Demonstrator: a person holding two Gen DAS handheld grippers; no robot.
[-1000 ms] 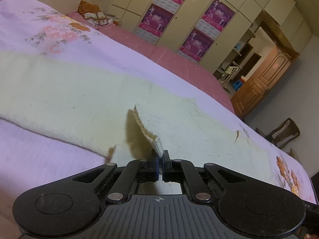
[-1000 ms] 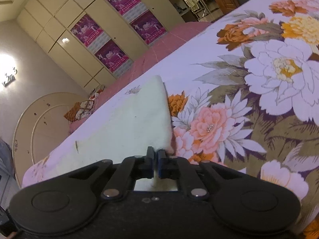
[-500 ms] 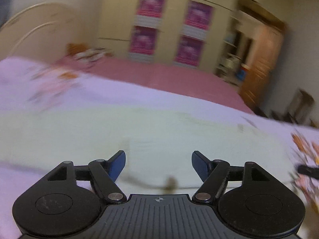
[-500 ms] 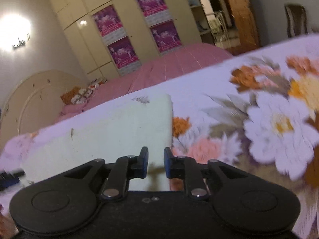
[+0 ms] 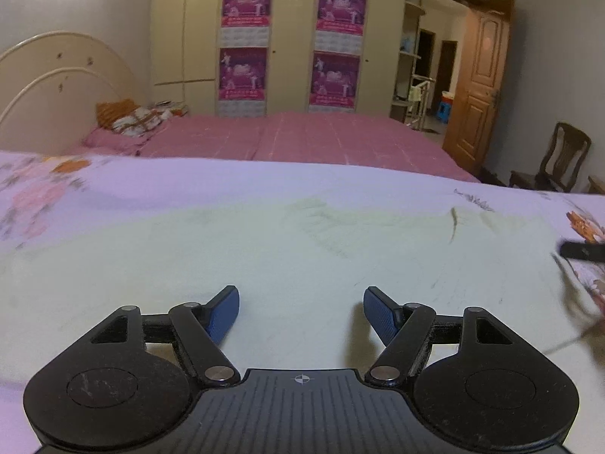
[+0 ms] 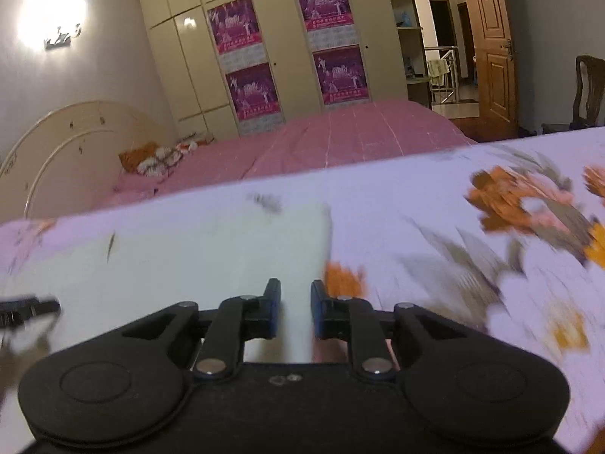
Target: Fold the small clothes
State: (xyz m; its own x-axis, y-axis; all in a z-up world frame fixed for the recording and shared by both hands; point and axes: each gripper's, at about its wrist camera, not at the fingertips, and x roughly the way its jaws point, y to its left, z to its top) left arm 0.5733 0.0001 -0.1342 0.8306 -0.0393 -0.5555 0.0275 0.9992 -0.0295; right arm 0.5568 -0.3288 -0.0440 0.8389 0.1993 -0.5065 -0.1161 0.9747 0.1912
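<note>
Left wrist: both grippers point(image 5: 301, 314) point(image 6: 295, 310) apart above cream garment point(image 5: 302, 249); poster point(image 5: 245, 3) text seemingly illegible.

Beyond the floral bedspread point(image 5: 113, 189) I saw a pink bed point(image 5: 302, 136) with a cream headboard point(image 5: 56, 75), wardrobe doors carrying magenta posters point(image 5: 245, 0), a wooden door point(image 5: 480, 75) and a chair point(image 5: 559, 159).

Left wrist: we look low over the bed point(image 5: 227, 185), close | Right wrist: same, rightward | Shared: pale cloth point(image 5: 302, 249) point(image 6: 211, 249), wardrobe point(image 5: 287, 38) point(image 6: 287, 49), door point(image 5: 480, 87) point(image 6: 491, 38).
</note>
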